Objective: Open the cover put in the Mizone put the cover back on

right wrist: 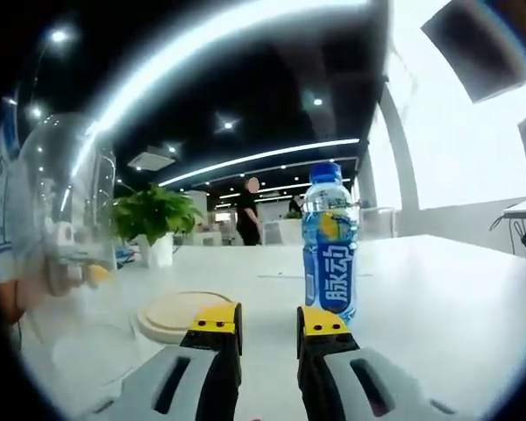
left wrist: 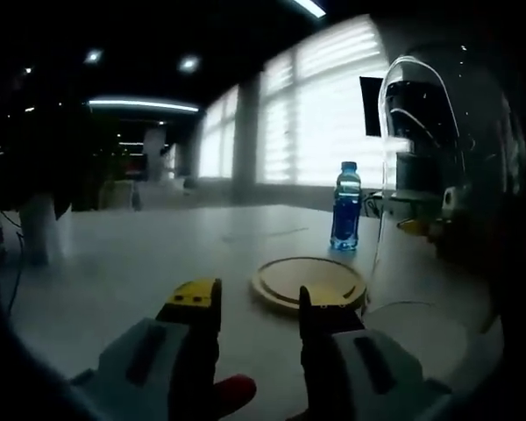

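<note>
On the white table (right wrist: 456,298) the Mizone bottle (right wrist: 330,241) stands upright beside a round wooden base (left wrist: 309,282), the clear dome cover (left wrist: 438,175) lifted off. Both the left gripper (left wrist: 261,307) and the right gripper (right wrist: 269,324) are parted, empty. Full, likely slick; grasp mid-body.

Blue Mizone bottle (right wrist: 330,241) – white label lettering – beside a pale wooden base (right wrist: 182,315).

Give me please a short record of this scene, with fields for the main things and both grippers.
bottle: blue plastic Mizone bottle with blue cap, upright on the white table, beside the base
base: round pale wooden board, lying flat, bare
cover: clear glass dome cover, off the board, lifted at its side
left gripper: jaws open, holding nothing
right gripper: jaws open, before the bottle
</note>
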Demonstrator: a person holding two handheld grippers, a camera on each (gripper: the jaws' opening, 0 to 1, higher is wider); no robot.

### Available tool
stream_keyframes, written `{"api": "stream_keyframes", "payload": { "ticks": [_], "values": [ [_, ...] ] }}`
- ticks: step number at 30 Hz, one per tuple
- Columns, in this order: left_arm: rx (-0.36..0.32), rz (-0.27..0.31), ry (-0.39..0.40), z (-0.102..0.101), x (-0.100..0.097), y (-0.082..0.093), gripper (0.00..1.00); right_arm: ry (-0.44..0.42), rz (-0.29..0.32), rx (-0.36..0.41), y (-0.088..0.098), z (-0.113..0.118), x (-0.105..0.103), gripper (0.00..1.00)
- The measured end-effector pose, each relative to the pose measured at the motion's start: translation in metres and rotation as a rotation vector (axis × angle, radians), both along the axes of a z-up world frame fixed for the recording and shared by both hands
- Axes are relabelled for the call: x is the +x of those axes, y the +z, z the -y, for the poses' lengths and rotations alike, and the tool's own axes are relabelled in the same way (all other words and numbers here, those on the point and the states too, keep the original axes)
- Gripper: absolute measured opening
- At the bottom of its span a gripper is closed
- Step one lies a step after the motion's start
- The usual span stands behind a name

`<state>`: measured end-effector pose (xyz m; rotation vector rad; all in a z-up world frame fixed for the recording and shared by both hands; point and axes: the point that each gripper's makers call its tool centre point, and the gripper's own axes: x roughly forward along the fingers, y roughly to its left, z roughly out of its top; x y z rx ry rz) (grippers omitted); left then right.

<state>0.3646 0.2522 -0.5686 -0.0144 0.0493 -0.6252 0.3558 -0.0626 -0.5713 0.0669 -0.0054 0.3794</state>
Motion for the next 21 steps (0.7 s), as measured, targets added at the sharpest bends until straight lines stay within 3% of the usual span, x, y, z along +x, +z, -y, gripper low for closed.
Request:
{"api": "stream_keyframes", "payload": {
  "ticks": [9, 13, 21],
  "values": [
    [-0.025, -0.002, 0.005, -0.007, 0.0081, 0.0016, 0.28, -0.005, -0.002, 0.008, 0.0001, 0.002, 0.0002, 0.18],
    [-0.029, 0.003, -0.002, -0.0077, 0.0107, 0.0023, 0.2, -0.007, -0.007, 0.011, -0.0006, 0.0025, 0.0006, 0.18],
    [-0.026, -0.009, 0.005, -0.006, 0.0084, -0.0007, 0.21, -0.005, -0.006, 0.02, 0.0001, 0.003, 0.0003, 0.17]
  ]
}}
